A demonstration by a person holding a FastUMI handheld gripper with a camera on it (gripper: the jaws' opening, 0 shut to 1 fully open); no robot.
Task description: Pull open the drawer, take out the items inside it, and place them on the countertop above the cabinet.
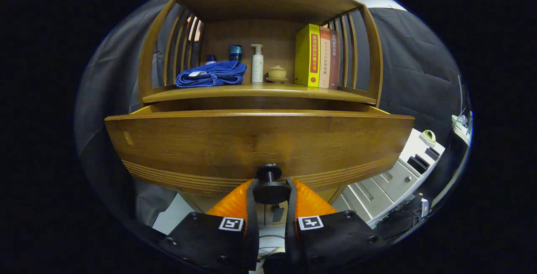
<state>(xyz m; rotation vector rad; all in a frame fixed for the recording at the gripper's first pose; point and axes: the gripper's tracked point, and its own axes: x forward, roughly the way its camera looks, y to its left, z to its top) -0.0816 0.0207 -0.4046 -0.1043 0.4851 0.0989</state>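
A wooden cabinet's drawer [260,144] stands pulled out toward me, its broad front panel close ahead; its inside is hidden from this low angle. A round black knob [270,186] sits low on the panel's middle. My gripper [271,190] is shut on the knob, one finger pressing each side of its disc. Above the drawer lies the countertop [260,92], a shelf-like wooden surface.
On the countertop lie a folded blue towel [212,74], a dark blue cup [235,52], a white pump bottle [257,64], a small tan lidded pot [277,73] and three upright books [316,56]. Curved slatted sides enclose it. A white unit [402,177] stands low to the right.
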